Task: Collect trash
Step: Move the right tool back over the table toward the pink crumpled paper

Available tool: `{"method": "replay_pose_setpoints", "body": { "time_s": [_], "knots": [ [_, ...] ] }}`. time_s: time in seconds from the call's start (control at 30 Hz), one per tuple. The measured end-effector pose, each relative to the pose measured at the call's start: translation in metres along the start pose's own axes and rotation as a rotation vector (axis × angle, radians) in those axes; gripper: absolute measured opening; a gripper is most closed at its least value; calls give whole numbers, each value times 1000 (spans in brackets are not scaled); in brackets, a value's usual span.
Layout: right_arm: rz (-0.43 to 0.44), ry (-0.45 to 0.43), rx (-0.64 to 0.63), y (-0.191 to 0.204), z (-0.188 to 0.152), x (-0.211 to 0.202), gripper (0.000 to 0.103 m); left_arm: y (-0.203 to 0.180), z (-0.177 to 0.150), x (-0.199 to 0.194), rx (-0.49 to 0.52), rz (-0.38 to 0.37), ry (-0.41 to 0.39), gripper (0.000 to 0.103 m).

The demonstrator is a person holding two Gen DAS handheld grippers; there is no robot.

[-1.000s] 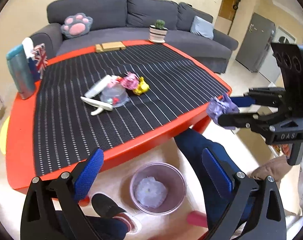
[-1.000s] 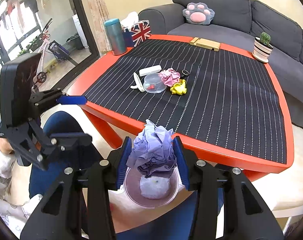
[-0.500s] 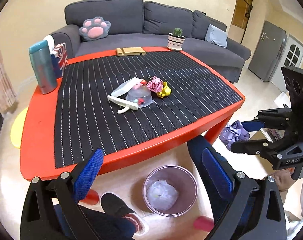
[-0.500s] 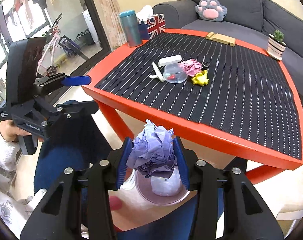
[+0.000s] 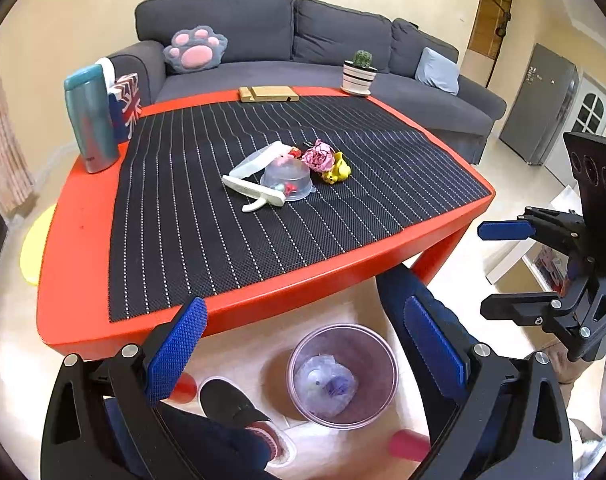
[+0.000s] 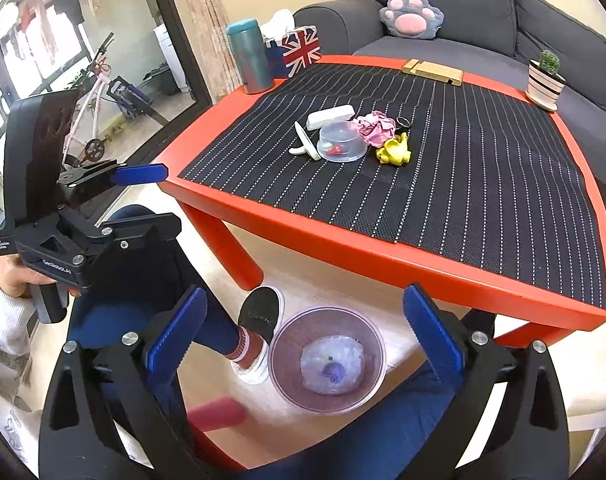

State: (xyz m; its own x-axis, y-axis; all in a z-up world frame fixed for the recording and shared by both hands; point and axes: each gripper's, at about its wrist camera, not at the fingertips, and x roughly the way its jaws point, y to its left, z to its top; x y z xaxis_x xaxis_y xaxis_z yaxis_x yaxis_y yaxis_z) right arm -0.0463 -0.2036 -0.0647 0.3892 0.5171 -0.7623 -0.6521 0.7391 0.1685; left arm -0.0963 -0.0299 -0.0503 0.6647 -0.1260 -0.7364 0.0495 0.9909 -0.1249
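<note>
A clear round bin (image 5: pixel 341 374) (image 6: pixel 327 358) stands on the floor below the red table's front edge. A purple paper wad (image 6: pixel 335 372) (image 5: pixel 335 387) lies inside it on white trash. My right gripper (image 6: pixel 303 332) is open and empty above the bin; it also shows in the left wrist view (image 5: pixel 499 268). My left gripper (image 5: pixel 303 340) is open and empty, and shows at the left of the right wrist view (image 6: pixel 159 200). On the table's mat lie a pink paper wad (image 5: pixel 318 157) (image 6: pixel 377 128), a yellow scrap (image 5: pixel 337 168) (image 6: pixel 395 152), a clear plastic bowl (image 5: pixel 287 180) and white pieces (image 5: pixel 255 190).
The red table (image 5: pixel 71 216) carries a teal flask (image 5: pixel 90 118), a Union Jack tissue box (image 5: pixel 125 106), a wooden stand (image 5: pixel 269 94) and a potted cactus (image 5: pixel 359 72). A grey sofa (image 5: pixel 263 40) is behind. The person's legs and shoes (image 6: pixel 259 320) are beside the bin.
My right gripper has opened and dropped the purple wad into the bin. Both grippers have pulled back from the table a little.
</note>
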Motion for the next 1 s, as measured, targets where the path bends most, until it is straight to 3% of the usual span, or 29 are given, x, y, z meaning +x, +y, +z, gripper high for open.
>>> {"method": "replay_pose_setpoints", "body": {
  "time_s": [0.47, 1.0],
  "knots": [
    [-31, -25, 17, -12, 10, -2, 98, 5, 8, 2, -4, 4, 1, 95],
    [-76, -38, -66, -31, 70, 11, 98, 24, 40, 13, -1, 6, 1, 95]
  ]
}}
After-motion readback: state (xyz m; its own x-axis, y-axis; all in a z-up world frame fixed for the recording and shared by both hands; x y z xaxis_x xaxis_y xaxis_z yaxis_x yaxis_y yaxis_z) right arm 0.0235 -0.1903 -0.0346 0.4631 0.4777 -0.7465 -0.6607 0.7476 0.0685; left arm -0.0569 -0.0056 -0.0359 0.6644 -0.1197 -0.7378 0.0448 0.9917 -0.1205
